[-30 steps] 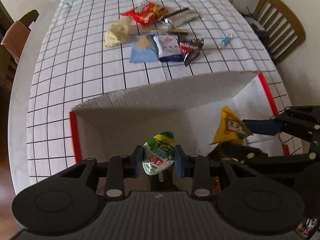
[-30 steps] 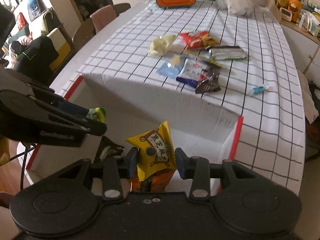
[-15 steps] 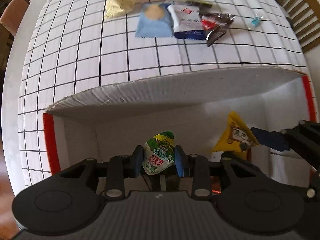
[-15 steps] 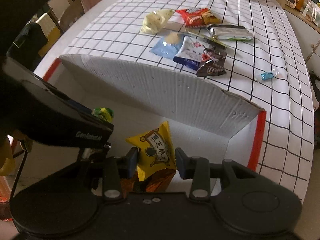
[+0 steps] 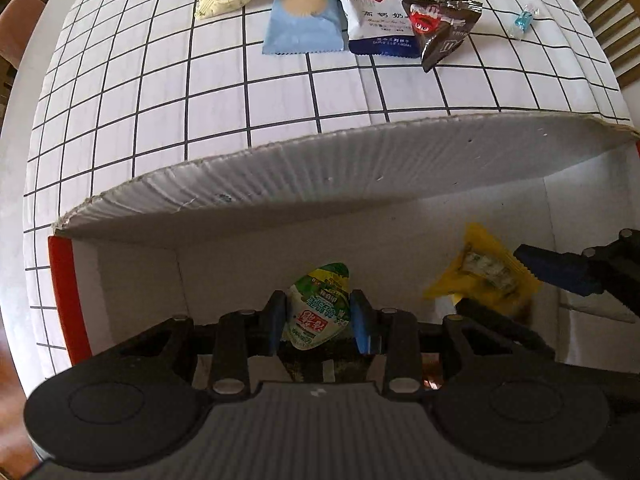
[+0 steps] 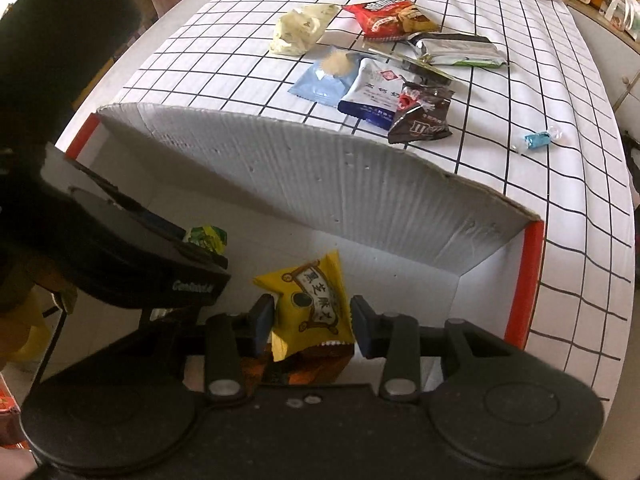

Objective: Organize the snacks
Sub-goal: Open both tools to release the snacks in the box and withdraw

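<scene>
An open white cardboard box (image 5: pixel 320 176) with red edges stands on the checked tablecloth, and both grippers reach down into it. My left gripper (image 5: pixel 318 322) is shut on a green and white snack packet (image 5: pixel 318 308). In the right wrist view that packet's green tip (image 6: pixel 206 236) peeks out past the left gripper's black body. My right gripper (image 6: pixel 312 326) is shut on a yellow triangular packet (image 6: pixel 312 300). The same yellow packet (image 5: pixel 484 268) shows at the right of the left wrist view. Orange and dark packets (image 6: pixel 304 368) lie on the box floor under it.
Beyond the box's far wall (image 6: pixel 320 168) loose snacks lie on the cloth: a cream bag (image 6: pixel 300 28), a light blue packet (image 6: pixel 328 74), a white and blue packet (image 6: pixel 372 92), a brown chocolate bag (image 6: pixel 424 116), a red bag (image 6: pixel 392 16) and a blue candy (image 6: pixel 538 138). Chairs stand at the table's sides.
Both grippers have sunk into the box with their packets still held. The box's far wall now looms larger and the tablecloth snacks have slid toward the top of both views.
</scene>
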### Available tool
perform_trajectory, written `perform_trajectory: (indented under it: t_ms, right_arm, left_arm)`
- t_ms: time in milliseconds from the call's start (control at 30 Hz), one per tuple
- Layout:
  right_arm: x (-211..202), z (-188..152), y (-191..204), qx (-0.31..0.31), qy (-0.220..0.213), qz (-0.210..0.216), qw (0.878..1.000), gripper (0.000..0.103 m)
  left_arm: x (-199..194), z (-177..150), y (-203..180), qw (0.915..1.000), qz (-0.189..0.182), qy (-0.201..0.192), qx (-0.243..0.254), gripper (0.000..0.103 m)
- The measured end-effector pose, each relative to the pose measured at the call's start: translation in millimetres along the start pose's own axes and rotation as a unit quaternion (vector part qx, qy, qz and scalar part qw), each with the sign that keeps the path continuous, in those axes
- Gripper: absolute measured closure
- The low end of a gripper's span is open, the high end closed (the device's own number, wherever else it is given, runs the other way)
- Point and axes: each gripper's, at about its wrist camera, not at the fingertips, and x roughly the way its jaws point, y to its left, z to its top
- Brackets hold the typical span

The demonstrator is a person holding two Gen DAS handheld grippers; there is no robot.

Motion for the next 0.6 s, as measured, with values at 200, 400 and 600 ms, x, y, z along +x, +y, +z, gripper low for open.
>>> perform_trajectory:
  t_ms: [200, 400, 600]
  right_arm:
    - [-5.8, -1.1, -1.3, 0.008, -0.008, 0.008, 1.000, 0.064]
    - [-21.7, -5.6, -2.1, 0.012, -0.024, 0.017, 0.999, 0.063]
    - [-42.4, -9.9, -6.3, 0.023, -0.047, 0.028, 0.998, 0.062]
  left_arm:
    - [-4.7, -1.8, 1.4, 0.9999, -0.005, -0.012, 0.008, 0.064]
    - [-22.6, -6.7, 0.3, 0.9992, -0.009, -0.037, 0.014, 0.053]
    - [-46.9, -16.5, -0.3, 0.9975, -0.014, -0.067, 0.021, 0.044]
